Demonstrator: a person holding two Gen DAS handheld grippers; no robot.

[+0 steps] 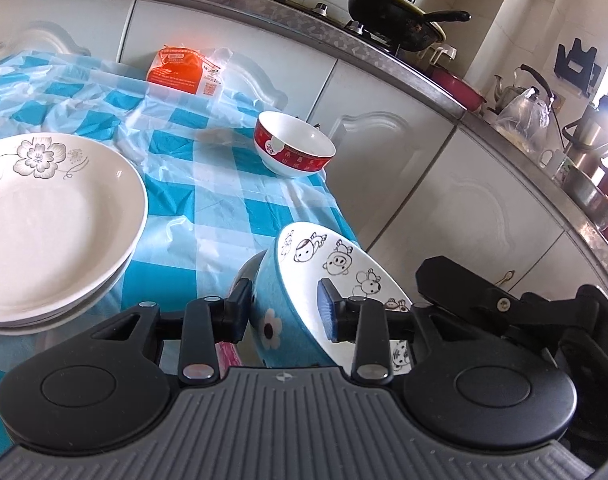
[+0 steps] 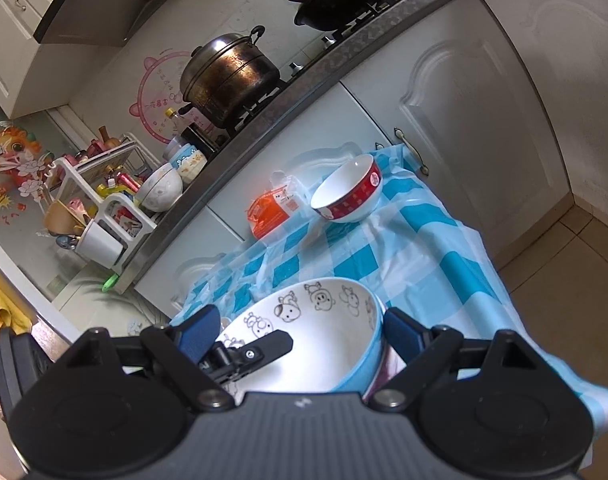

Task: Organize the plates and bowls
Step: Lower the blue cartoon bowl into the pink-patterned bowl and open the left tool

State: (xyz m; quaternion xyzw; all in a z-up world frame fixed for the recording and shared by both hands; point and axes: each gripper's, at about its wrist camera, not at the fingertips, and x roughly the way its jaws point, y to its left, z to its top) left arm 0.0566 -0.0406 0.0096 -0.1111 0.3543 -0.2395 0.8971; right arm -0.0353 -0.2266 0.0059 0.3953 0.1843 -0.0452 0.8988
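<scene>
Step now: moving the cartoon bowl [image 1: 328, 276]. Left claw [image 1: 288, 308] pinches its wall, one finger inside, one outside. Right claw [image 2: 300, 332] is wide open round it, holding nothing. Next, I think: carry it to red bowl [image 1: 294, 146] up ahead & nest gently.

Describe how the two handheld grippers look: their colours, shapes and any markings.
Both look alike. The left gripper and right gripper each have a grey ribbed body with a small emblem, two round black discs, black linkage arms with silver rivets, and blue finger pads. No cables, sleeves or hands are visible.
</scene>
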